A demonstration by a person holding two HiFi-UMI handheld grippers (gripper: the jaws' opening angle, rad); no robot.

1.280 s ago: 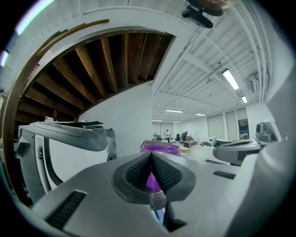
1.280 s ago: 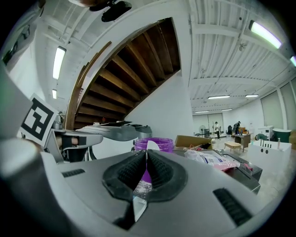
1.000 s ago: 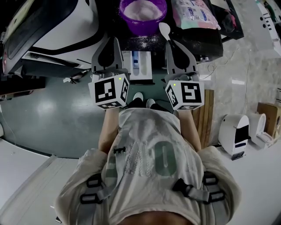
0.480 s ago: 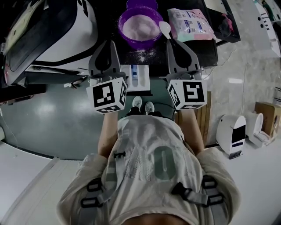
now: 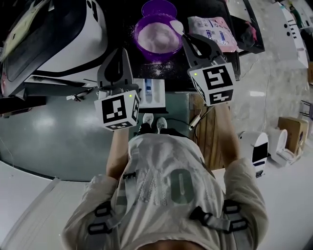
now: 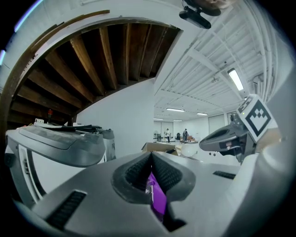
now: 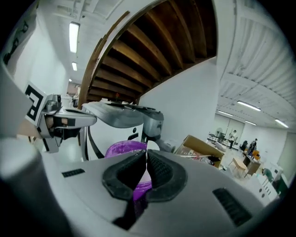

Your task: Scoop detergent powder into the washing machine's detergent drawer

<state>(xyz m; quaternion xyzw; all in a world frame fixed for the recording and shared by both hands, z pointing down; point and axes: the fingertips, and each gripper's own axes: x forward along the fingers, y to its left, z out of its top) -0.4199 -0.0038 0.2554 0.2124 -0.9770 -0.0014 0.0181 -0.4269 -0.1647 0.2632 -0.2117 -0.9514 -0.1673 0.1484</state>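
A purple bowl of pale detergent powder stands on the dark top, beyond the open white detergent drawer. My right gripper is shut on the handle of a white spoon. The spoon's head hangs over the bowl's right rim. In the right gripper view the bowl and the spoon show just past the jaws. My left gripper is shut and holds nothing. It hovers left of the bowl, above the drawer's left side, and its cube hides part of the drawer.
The white washing machine fills the upper left. A purple lid lies behind the bowl and a pink packet to its right. A wooden panel stands below the right gripper, and white appliances sit on the floor at right.
My right gripper has moved forward and left with the spoon, whose head now hangs over the bowl's rim. The left gripper has barely shifted.
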